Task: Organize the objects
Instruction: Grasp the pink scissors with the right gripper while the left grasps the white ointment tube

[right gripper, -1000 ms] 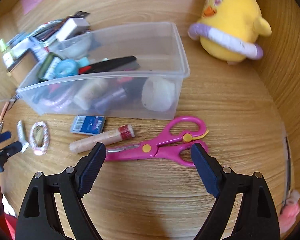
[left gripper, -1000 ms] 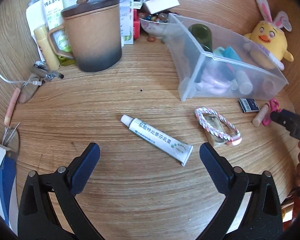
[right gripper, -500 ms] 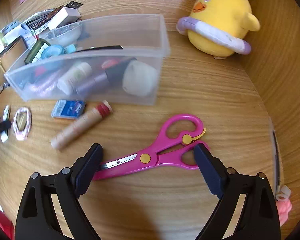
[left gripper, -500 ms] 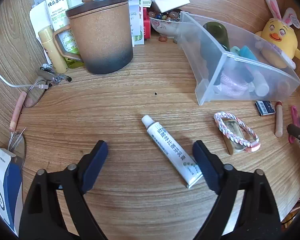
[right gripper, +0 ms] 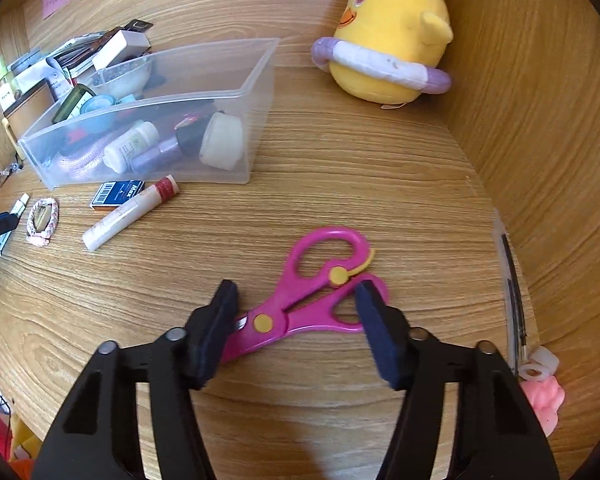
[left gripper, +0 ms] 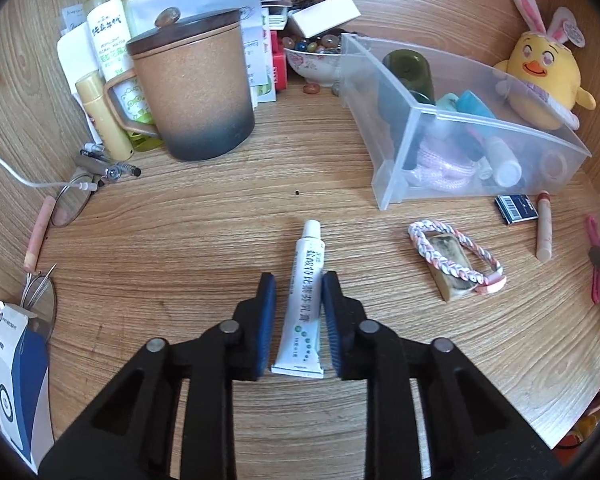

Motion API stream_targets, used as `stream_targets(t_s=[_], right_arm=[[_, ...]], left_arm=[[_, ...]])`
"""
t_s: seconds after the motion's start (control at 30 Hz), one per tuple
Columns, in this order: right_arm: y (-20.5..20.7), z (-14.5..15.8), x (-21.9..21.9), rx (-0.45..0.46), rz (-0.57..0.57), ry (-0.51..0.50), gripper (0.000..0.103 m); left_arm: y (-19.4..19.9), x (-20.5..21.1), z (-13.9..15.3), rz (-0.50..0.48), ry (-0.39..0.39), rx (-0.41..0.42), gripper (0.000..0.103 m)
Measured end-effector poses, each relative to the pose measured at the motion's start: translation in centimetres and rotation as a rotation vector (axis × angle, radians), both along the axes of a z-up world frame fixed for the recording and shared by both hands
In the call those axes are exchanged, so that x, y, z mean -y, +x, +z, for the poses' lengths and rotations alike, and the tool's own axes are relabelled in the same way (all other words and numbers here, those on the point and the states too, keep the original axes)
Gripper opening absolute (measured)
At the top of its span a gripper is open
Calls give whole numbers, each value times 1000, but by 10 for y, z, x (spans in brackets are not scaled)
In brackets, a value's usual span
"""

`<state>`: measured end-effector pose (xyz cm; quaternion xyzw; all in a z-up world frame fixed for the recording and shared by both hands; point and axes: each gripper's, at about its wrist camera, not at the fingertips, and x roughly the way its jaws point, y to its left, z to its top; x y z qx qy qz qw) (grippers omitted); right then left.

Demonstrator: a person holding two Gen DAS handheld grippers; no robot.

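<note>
My left gripper (left gripper: pixel 298 286) has closed around a white ointment tube (left gripper: pixel 306 300) that lies on the wooden desk, with a pad along each side of the tube. My right gripper (right gripper: pixel 296 292) straddles pink scissors (right gripper: pixel 308 292) on the desk, its jaws partly closed and the left pad by the blade pivot. A clear plastic bin (left gripper: pixel 384 128) holding several small items stands behind; it also shows in the right wrist view (right gripper: pixel 256 128).
A braided bracelet on a small block (left gripper: pixel 454 264), a blue card (left gripper: pixel 516 209) and a lip-balm stick (left gripper: pixel 544 226) lie near the bin. A lidded brown mug (left gripper: pixel 196 92), bottles and glasses (left gripper: pixel 72 204) stand at left. A yellow plush chick (right gripper: pixel 392 36) sits at back right.
My left gripper moved forward over the tube and closed from wide open onto it. My right gripper moved down over the scissors and narrowed its jaws.
</note>
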<state>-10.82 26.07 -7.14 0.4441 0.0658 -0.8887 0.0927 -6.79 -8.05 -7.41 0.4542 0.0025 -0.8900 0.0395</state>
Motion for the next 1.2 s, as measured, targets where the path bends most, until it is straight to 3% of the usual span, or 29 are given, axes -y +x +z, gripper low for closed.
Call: stream_targets(t_s=[0.13,0.27,0.47,0.67,0.8,1.1,1.2], right_arm=[[10,-1,2,-28,52,16,43],[22,-1,18,-71,179,43,39],[19,-1,44,-40,344,-14,31],[18,2,42,9,288,-57,38],[34,6,41,-35,255,-19,40],[42,-2,46,65,232,-24,41],[43,-2,47,45,217,-15,41]], left_arm=[[9,-9,0,-31,-11,-10,17],[20,-16,-2,-63,-5,-20,17],[42,-27,-2,-102,11,-26,17],[48,-40,-1,-122,-49,-36,17],[43,-41,-1,-121,-47,-41,17],[41,-33,-3,-104,-14,-66,19],[41,-31,-4,-91,-1,-73,16]])
